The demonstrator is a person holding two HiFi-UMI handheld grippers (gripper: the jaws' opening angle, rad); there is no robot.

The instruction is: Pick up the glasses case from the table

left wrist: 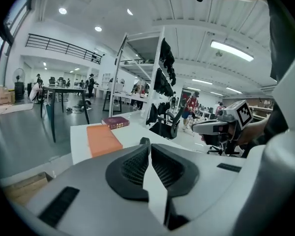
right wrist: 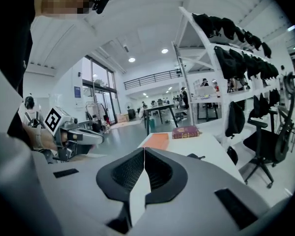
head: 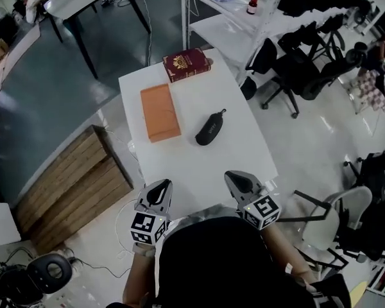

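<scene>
A black glasses case (head: 210, 128) lies on the white table (head: 237, 153), right of its middle, with a small zipper pull at its far end. From the right gripper view only its top edge (right wrist: 195, 156) shows past the jaws. My left gripper (head: 161, 186) hovers over the near edge of the table at the left, jaws shut and empty (left wrist: 148, 142). The right gripper (head: 234, 178) is over the near edge at the right, also shut with nothing in it (right wrist: 144, 150). Both are well short of the case.
An orange flat box (head: 160, 112) lies left of the case, and a dark red book (head: 187, 64) sits at the far end. A wooden crate (head: 70, 185) stands left of the table, office chairs (head: 295, 69) and white shelving (head: 244, 11) to the right.
</scene>
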